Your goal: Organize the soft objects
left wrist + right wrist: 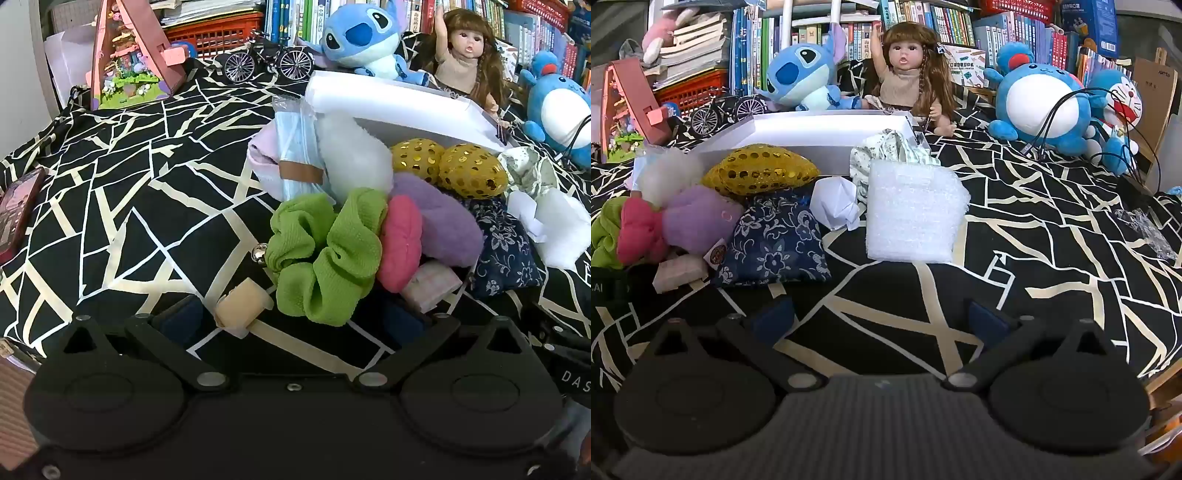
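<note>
A heap of soft items lies on the black patterned cloth (pixel 129 206) in front of a white box (pixel 388 107). In the left wrist view a green scrunchie (pixel 325 254) sits just ahead of my open left gripper (pixel 291 321), with a pink cushion (pixel 400 243), a purple plush (pixel 436 218) and gold sequin balls (pixel 469 170) behind it. In the right wrist view my right gripper (pixel 881 319) stands open over bare cloth. A white foam sheet (pixel 914 210) and a blue floral pouch (pixel 775 243) lie a little beyond it, near the white box (pixel 812 129).
Along the back sit a Stitch plush (pixel 801 77), a doll (pixel 908 70), a round blue plush (pixel 1041 103) with black cables (pixel 1115 122), and a model bicycle (pixel 266 59). A pink toy house (pixel 129 55) and a phone (pixel 18 214) lie at the left.
</note>
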A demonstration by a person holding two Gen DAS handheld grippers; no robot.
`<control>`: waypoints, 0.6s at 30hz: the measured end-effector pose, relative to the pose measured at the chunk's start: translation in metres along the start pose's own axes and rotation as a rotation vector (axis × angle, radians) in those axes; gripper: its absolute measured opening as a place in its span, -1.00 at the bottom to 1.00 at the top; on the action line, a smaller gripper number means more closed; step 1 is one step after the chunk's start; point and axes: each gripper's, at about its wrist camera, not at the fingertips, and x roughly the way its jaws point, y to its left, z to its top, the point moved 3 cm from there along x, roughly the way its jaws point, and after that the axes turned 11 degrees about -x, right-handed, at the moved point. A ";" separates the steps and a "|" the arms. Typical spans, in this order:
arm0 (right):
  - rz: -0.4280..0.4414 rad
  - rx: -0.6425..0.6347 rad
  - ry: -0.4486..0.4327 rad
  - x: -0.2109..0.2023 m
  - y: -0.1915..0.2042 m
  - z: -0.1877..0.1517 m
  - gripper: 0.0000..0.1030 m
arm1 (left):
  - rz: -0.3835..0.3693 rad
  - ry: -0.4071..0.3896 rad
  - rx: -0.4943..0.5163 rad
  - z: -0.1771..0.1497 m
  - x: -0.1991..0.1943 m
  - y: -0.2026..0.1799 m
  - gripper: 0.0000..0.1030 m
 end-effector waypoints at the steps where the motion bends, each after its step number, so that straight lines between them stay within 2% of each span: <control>1: -0.001 0.000 -0.001 0.000 0.000 0.000 1.00 | 0.000 0.002 0.000 0.000 0.000 0.000 1.00; 9: 0.001 0.000 0.005 0.000 0.000 0.000 1.00 | -0.005 -0.017 0.004 -0.005 -0.005 0.002 1.00; 10: 0.000 0.000 0.005 0.000 0.000 0.000 1.00 | 0.003 0.009 0.001 -0.001 0.000 0.000 1.00; 18: 0.001 0.000 0.006 0.000 0.000 0.000 1.00 | 0.004 0.012 0.001 -0.001 0.000 0.000 1.00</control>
